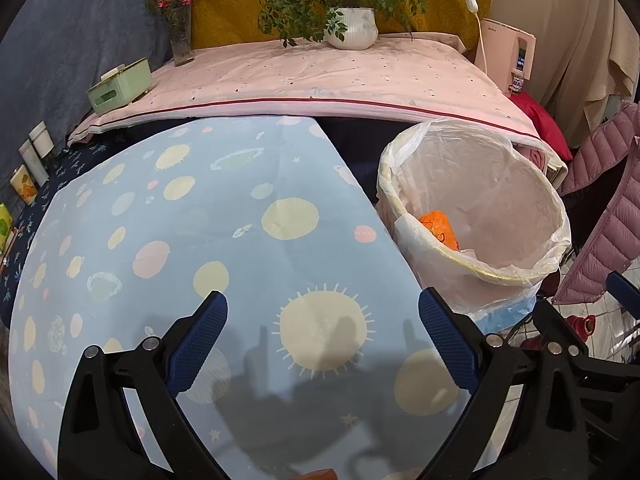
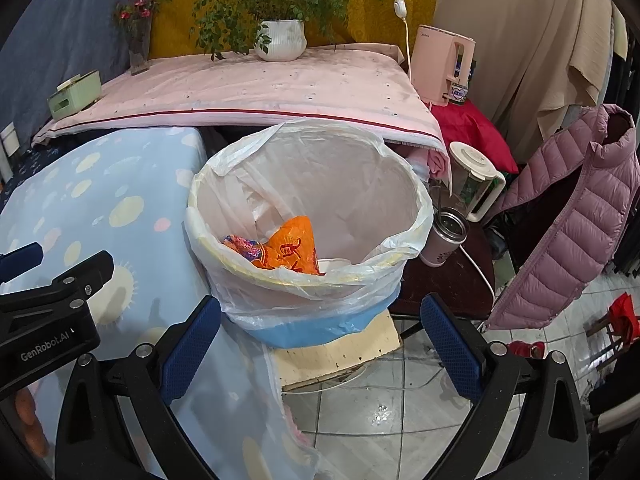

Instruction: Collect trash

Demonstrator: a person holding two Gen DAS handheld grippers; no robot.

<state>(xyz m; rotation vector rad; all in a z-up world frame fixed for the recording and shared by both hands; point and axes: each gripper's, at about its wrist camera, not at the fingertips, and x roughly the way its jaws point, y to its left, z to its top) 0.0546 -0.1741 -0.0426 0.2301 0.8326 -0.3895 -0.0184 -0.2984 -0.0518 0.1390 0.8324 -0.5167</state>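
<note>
Hovering over the blue patterned tablecloth (image 1: 224,240), the left gripper (image 1: 322,320) has its blue-padded fingers spread wide with nothing between them. Its shadow falls on the cloth just near the fingers. The right gripper (image 2: 320,322) is likewise spread wide and empty, held near the bin (image 2: 308,280), with the left one showing at the left edge of its view.

The bin stands just to the right of the table, lined with a thin white plastic bag (image 2: 400,248) folded over its rim. Inside lies an orange wrapper (image 2: 294,248) with red characters, beside another crumpled, colourful wrapper (image 2: 242,246) to its left; something white shows at the bottom near them, too hidden to tell. From the left wrist view only a corner of the orange wrapper (image 1: 440,228) shows over the rim.

Beyond the table, a farther surface covered in pink cloth (image 1: 320,76) holds a white pot with a leafy plant (image 1: 352,28), a vase of red flowers (image 1: 180,36) and a green box (image 1: 120,86). A pink quilted jacket (image 2: 568,216) hangs at the right, above the tiled floor (image 2: 380,412).
</note>
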